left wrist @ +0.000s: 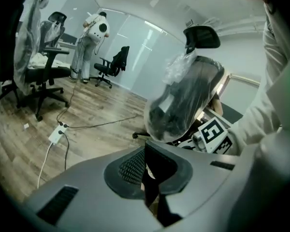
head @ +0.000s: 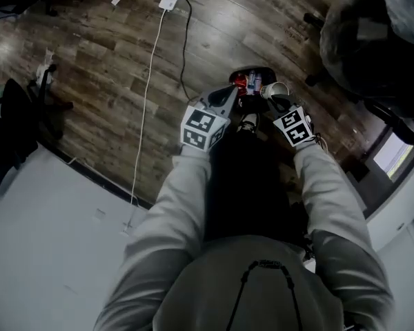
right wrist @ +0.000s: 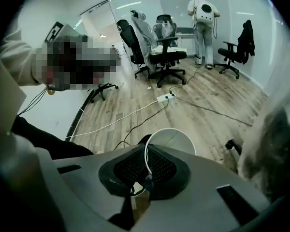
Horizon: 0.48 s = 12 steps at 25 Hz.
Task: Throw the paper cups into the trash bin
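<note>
Your right gripper point(right wrist: 146, 170) has its fingers pinching the rim of a white paper cup point(right wrist: 176, 139), which is plain white inside. Your left gripper point(left wrist: 150, 178) has its fingers pressed together. Just below both pairs of fingers stands the trash bin point(head: 252, 80), with some red rubbish in it. Farther beyond the fingers, a power strip point(right wrist: 164, 98) lies on the wood floor point(head: 124, 81). A plastic-wrapped chair point(left wrist: 183, 100) stands near, at their right.

Arms outstretched, left gripper point(head: 232, 94) and right gripper point(head: 276, 102) both closed.
</note>
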Tool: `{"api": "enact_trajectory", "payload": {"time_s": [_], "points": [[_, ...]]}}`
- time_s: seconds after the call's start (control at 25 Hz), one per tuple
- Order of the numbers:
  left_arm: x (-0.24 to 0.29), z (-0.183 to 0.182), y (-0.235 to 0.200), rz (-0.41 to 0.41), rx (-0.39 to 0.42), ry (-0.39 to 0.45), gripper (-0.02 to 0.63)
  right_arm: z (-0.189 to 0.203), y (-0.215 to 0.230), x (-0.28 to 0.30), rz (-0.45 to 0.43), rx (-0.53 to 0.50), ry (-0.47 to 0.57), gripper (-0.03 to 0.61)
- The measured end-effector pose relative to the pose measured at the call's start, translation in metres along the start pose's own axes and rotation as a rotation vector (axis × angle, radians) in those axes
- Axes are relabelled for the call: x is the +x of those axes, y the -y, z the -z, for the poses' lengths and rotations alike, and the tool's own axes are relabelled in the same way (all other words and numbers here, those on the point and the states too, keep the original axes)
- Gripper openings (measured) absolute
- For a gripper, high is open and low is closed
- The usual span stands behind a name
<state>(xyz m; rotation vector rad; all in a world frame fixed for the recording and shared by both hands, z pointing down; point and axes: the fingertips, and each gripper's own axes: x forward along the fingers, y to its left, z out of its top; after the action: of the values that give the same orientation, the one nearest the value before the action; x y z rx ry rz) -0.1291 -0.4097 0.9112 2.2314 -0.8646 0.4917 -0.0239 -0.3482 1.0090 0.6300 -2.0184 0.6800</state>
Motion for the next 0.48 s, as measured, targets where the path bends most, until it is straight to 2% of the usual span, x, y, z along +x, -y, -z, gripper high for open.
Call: {"api": "enact_trajectory", "payload": {"time_s": [0.16, 0.24, 0.32, 0.4, 0.48], "points": [[0.028, 0.059, -0.023, 0.007, -0.049, -0.045, -0.006, 0.046, 0.005, 0.076, -0.034, 0.036, -0.062, 0.038], [0.033, 0.073, -0.031, 0.003, -0.071, -0.044, -0.006, 0.06, 0.0, 0.104, -0.08, 0.06, -0.084, 0.038], [0.038, 0.084, -0.035, 0.005, -0.065, -0.048, -0.006, 0.07, -0.006, 0.125, -0.119, 0.013, -0.111, 0.038], [0.044, 0.094, -0.038, 0.015, -0.045, -0.056, -0.006, 0.077, -0.004, 0.138, -0.125, -0.023, -0.122, 0.038], [0.049, 0.102, -0.044, 0.02, -0.045, -0.062, -0.006, 0.08, 0.0, 0.147, -0.117, 0.009, -0.117, 0.038]]}}
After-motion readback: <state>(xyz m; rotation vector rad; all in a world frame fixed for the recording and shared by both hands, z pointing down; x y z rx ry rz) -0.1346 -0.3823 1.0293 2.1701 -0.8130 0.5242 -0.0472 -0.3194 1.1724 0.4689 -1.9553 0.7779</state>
